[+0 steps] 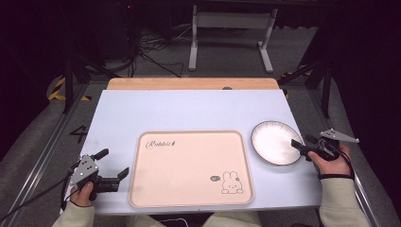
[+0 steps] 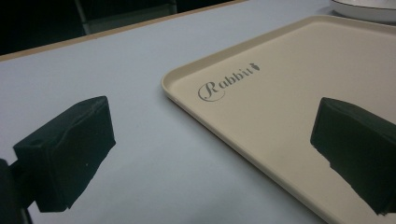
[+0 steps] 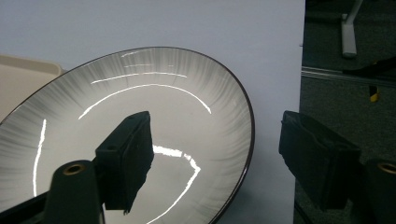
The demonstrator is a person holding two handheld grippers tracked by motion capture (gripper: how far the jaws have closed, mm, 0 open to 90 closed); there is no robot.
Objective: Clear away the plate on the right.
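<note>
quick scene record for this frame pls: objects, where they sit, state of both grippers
surface: pale blue table top
tray: beige rectangular plastic tray with rabbit print, centre front of the table, nothing on it
plate: round white ceramic plate with dark rim, right of the tray, apart from it, nothing on it
right gripper: at the plate's right edge, jaws apart and straddling the rim, one over the plate's inside and one outside; pads not pressing on it
left gripper: left of the tray, jaws wide apart, holding nothing

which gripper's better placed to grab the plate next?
Right. The right gripper already straddles the plate rim, jaws open. The left gripper sits across the tray, far off.
</note>
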